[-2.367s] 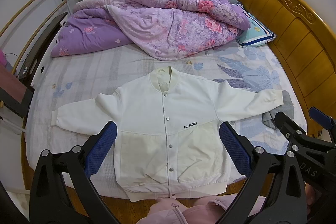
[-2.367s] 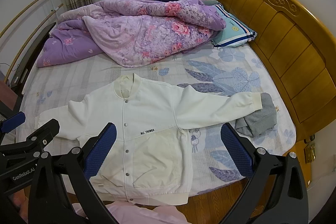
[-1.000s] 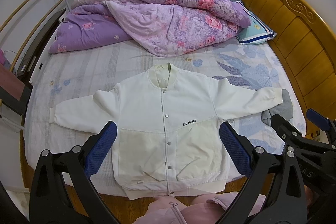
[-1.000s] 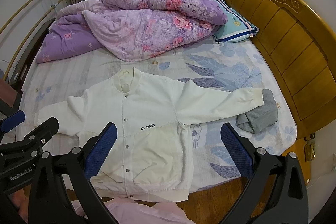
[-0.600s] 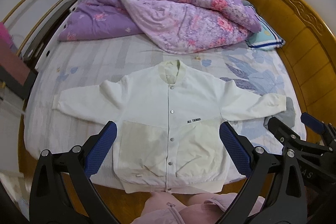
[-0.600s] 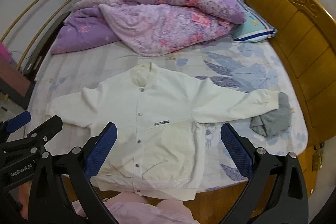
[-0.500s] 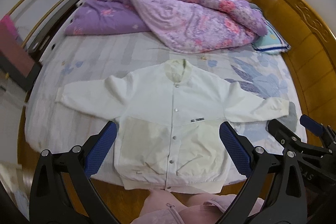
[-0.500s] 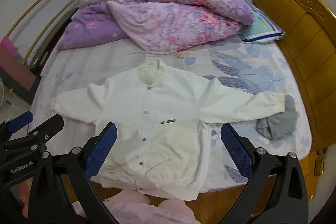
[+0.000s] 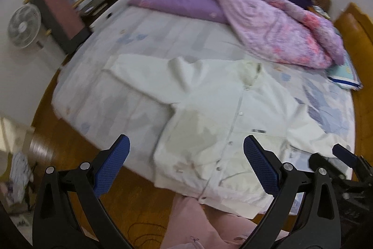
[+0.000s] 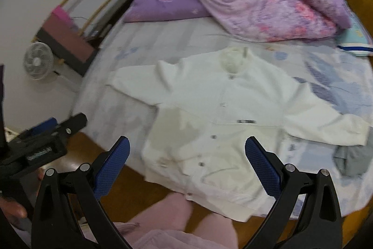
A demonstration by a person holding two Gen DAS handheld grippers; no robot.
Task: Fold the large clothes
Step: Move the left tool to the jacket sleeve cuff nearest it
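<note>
Right wrist: jacket (image 10: 223, 118) flat on bed (image 10: 163, 43).

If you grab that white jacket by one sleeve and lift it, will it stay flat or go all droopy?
Probably droopy: the white jacket is soft cloth, lying limp and creased on the bed, so the rest should hang and sag. It will likely slide along the sheet rather than roll. It looks fairly thick, so maybe a bit heavy.

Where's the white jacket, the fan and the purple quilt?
jacket (image 10: 233, 113): right wrist view, on its chest by the snaps.
fan (image 10: 36, 62): right wrist view, on its round grille.
quilt (image 9: 275, 25): left wrist view, on its pink flowered top.
</note>
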